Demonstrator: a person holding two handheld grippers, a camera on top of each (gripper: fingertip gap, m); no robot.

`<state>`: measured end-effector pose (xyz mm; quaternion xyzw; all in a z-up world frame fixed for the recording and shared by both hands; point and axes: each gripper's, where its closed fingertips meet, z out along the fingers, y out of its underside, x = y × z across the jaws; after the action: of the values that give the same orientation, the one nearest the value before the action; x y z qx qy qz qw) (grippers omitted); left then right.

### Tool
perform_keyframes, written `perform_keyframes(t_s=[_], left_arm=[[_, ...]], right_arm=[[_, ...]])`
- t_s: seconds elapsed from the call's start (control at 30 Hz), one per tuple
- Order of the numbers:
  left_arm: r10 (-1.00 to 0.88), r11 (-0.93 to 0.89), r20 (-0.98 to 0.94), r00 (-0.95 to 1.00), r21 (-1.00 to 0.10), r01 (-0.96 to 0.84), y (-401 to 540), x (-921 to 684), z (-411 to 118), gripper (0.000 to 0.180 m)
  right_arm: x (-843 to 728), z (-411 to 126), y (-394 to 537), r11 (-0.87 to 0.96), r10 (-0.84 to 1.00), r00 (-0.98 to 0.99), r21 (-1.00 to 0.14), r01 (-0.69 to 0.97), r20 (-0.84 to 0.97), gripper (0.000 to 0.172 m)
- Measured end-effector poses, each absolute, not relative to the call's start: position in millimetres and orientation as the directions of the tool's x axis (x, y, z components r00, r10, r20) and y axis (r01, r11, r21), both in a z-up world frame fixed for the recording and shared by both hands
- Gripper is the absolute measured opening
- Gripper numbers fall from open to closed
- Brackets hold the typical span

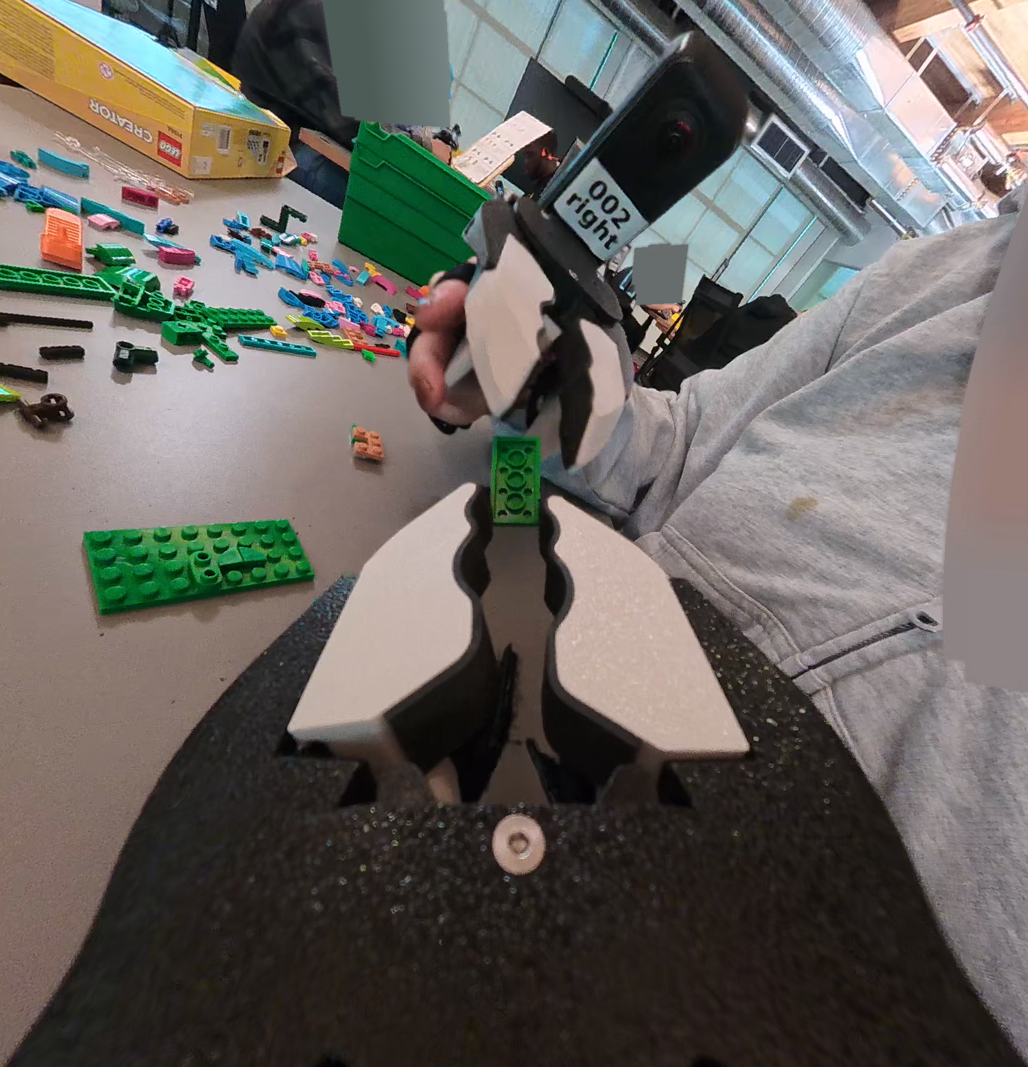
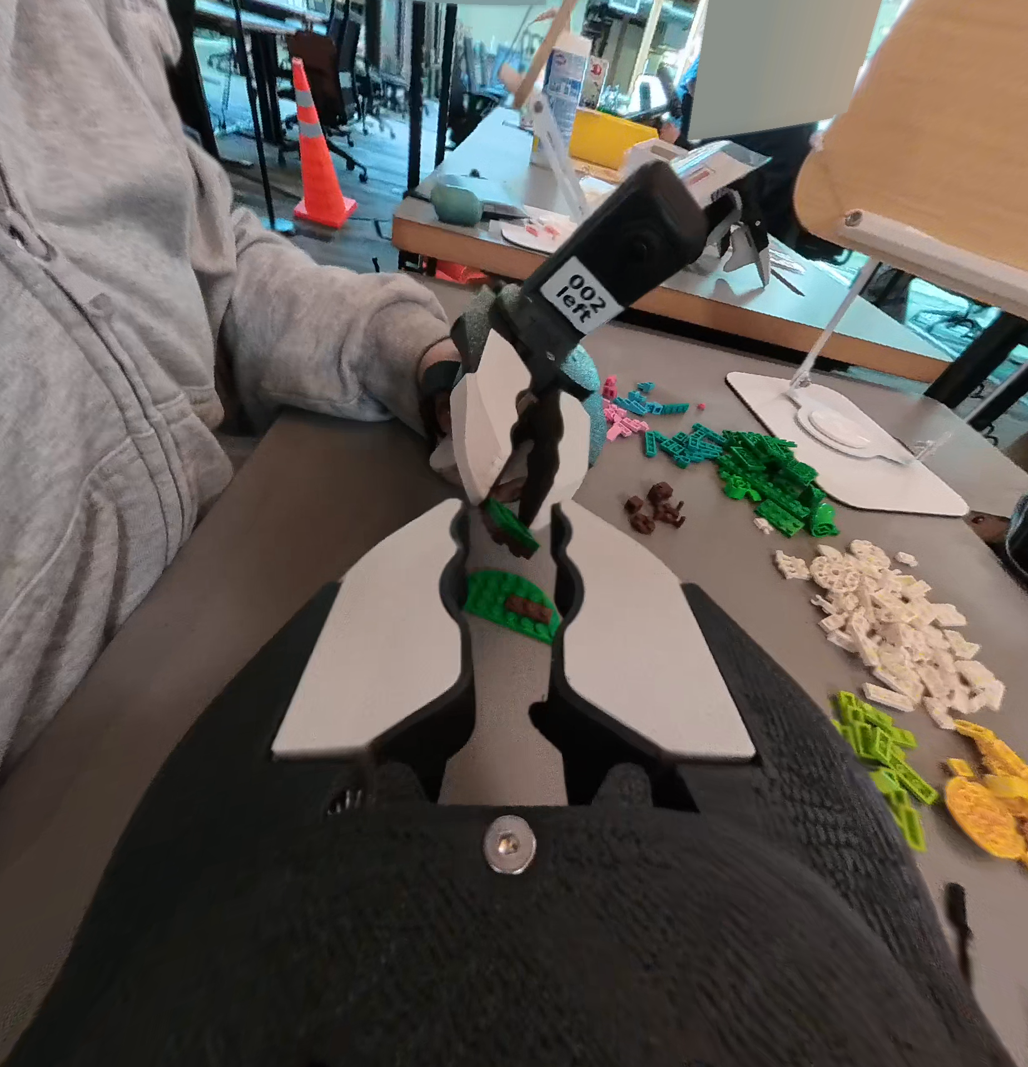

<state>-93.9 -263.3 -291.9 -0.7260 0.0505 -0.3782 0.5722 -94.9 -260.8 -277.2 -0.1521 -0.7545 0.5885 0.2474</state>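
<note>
My left gripper is shut on a small green plate, which I hold in the air with its underside facing the camera. In the right wrist view the same plate hangs from the left gripper with brown pieces stuck under it. My right gripper is open, its fingertips on either side of that plate with gaps showing. It also shows in the left wrist view, just above the plate's top edge. Below, a rounded green plate with a brown brick lies on the grey table.
A studded green baseplate and a small tan brick lie to the left. Loose bricks, a yellow box and a green bin lie farther back. To the right are brown pieces, a green pile, a white pile and a white stand base.
</note>
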Motion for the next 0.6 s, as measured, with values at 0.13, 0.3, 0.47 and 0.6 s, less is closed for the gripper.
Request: perform_keyframes(t_s=[0.13,0.3,0.47,0.6], left_arm=[[-0.519,-0.357,0.503,0.691,-0.862,0.359,-264,-91,-292,0.015],[-0.526,-0.349,0.513,0.678,-0.858,0.378,-266,-92,-290,0.015],[-0.397,-0.222,0.333,0.855,-0.939,0.262,-257,-113,-289,0.050],[-0.134,-0.200,-0.211,0.968,-0.951,-0.235,-252,-141,-304,0.042]], right_arm=[[-93,-288,-260,0.461,0.473,-0.780,-0.869,-0.178,0.410,0.031],[-95,-289,-266,0.474,0.468,-0.775,-0.860,-0.186,0.425,0.012],[-107,-286,-256,0.436,0.567,-0.759,-0.898,-0.054,0.321,0.008],[-113,-287,-251,0.474,0.605,-0.733,-0.880,0.019,0.310,0.008]])
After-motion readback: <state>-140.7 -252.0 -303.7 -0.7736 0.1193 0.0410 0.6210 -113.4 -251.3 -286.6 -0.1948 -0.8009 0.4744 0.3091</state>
